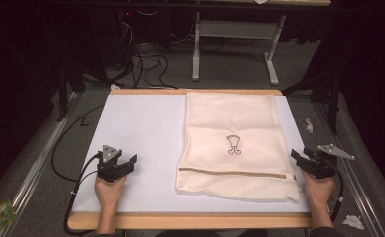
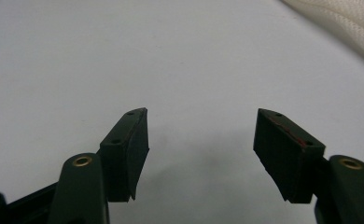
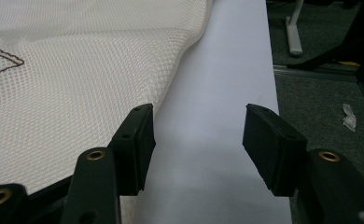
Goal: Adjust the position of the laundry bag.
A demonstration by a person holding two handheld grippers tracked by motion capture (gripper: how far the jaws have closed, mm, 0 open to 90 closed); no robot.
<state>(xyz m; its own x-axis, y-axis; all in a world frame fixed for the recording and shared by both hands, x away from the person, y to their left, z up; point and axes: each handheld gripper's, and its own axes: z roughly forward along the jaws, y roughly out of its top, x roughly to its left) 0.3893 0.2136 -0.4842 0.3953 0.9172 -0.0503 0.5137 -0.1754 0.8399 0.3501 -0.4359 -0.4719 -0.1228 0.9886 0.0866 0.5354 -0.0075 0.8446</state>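
Mesh laundry bag (image 1: 237, 145), cream-coloured with a small dark emblem and a zip (image 1: 235, 173) across its near end, is laid flat on the right half of the white table (image 1: 136, 133). No grip has been made yet, so the work is judged to be at the approach. The right gripper (image 1: 304, 159) is held just beside the bag's near right corner, its 2 jaws spread wide with nothing between them; in the right gripper view the bag's edge (image 3: 171, 88) is seen next to 1 of the jaws. The left gripper (image 1: 126, 164) is held over bare table, well apart from the bag, jaws likewise wide and empty. Next, the right jaws would probably have to be brought over the corner and closed on the thin mesh, while the left gripper is moved across to the bag's left edge.
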